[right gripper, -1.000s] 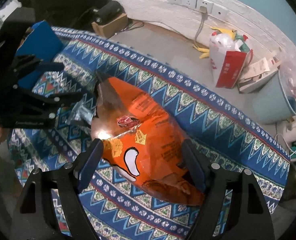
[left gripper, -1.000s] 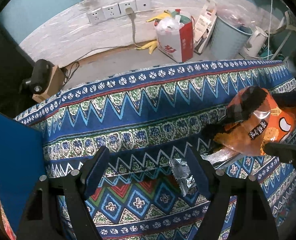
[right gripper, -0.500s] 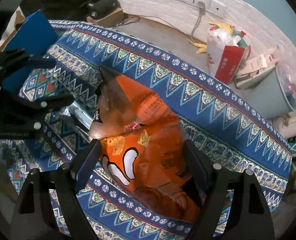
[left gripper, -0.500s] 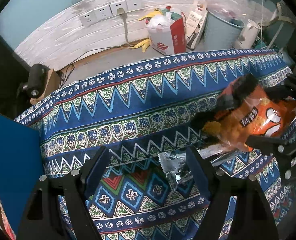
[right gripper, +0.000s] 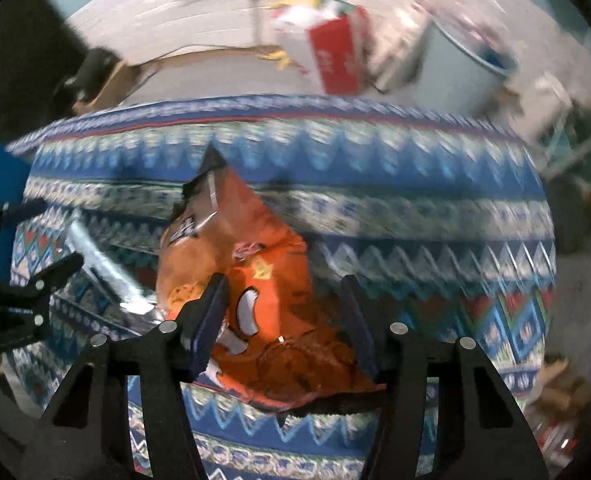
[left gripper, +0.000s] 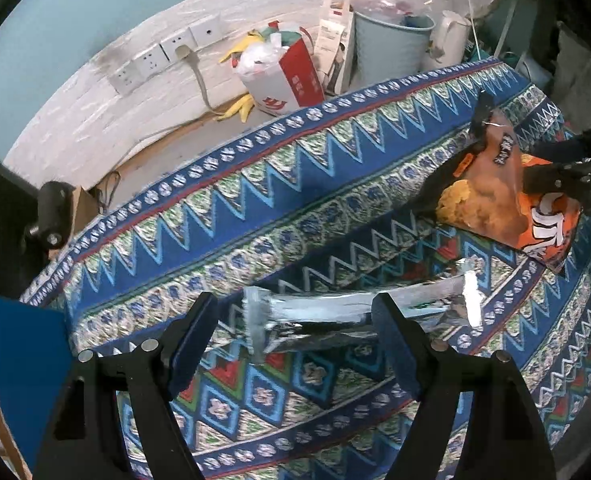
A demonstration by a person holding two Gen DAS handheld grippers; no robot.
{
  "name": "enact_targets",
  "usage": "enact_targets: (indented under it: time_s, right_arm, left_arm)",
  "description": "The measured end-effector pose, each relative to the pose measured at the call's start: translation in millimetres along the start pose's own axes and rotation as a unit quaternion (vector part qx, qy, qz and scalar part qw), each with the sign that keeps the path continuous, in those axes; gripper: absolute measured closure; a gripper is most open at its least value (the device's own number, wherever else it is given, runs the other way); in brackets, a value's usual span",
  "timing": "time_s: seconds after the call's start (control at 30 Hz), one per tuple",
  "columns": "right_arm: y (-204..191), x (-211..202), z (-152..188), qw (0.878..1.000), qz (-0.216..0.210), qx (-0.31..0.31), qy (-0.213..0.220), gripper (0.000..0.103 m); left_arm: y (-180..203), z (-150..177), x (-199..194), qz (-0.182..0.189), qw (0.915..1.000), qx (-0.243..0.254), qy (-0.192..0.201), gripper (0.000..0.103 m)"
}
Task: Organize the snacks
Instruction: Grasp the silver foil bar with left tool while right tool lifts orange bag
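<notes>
An orange chip bag lies between the fingers of my right gripper, which press on its sides and hold it over the patterned blue cloth. The bag also shows at the right of the left wrist view, with the right gripper on it. A long silver foil packet lies on the cloth between the open fingers of my left gripper. The packet shows in the right wrist view left of the bag.
A blue box stands at the cloth's left edge. Behind the table are a red and white bag, a grey bin, a white kettle, wall sockets and a black object on a cardboard box.
My right gripper has closed in on the chip bag and swung it to the right. My left gripper has moved forward around the silver packet.
</notes>
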State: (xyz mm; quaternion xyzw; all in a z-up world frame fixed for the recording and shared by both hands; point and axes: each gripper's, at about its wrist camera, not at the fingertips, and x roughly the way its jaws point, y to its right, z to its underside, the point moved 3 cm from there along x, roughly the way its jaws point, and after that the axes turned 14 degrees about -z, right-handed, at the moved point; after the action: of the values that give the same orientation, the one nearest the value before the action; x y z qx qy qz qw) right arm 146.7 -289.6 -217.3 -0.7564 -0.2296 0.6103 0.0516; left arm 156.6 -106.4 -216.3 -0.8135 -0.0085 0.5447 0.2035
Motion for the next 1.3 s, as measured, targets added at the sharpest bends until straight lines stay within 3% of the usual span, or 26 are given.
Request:
enact_targets:
  time_s: [0.17, 0.23, 0.33, 0.43, 0.53, 0.63, 0.8, 1.1, 1.3]
  right_arm:
    - [9, -18, 5, 1.0, -0.004, 0.01, 0.02, 0.035]
    - [6, -26, 5, 1.0, -0.002, -0.004, 0.03, 0.028]
    - [-4, -32, 6, 0.999, -0.012, -0.029, 0.033, 0.025]
    - [-17, -36, 12, 0.997, -0.022, -0.073, 0.029, 0.023]
    - [-34, -30, 21, 0.992, -0.015, -0.123, 0.018, 0.023]
    - [-47, -20, 29, 0.987, -0.005, -0.161, 0.001, 0.022]
    - [-50, -4, 30, 0.983, 0.018, -0.18, -0.017, 0.022]
    - [-28, 21, 29, 0.987, 0.034, -0.153, -0.047, 0.022]
    - [-26, 37, 28, 0.986, 0.056, -0.146, -0.055, 0.022]
  left_arm:
    - [-6, 0, 9, 0.038, 0.9941, -0.081, -0.061, 0.023]
    - [-5, -4, 6, 0.041, 0.9935, -0.095, -0.05, 0.023]
    - [7, -14, -3, 0.011, 0.9994, -0.03, -0.009, 0.022]
    - [18, -19, -7, -0.006, 0.9994, 0.028, 0.017, 0.02]
    - [26, -19, -2, -0.016, 0.9978, 0.059, 0.025, 0.015]
    - [28, -17, 10, -0.008, 0.9975, 0.069, 0.01, 0.015]
    - [16, -10, 25, 0.051, 0.9976, 0.025, -0.041, 0.015]
    - [-8, 27, 24, 0.048, 0.9936, -0.027, -0.099, 0.015]
    - [-24, 59, 28, 0.05, 0.9807, -0.1, -0.161, 0.015]
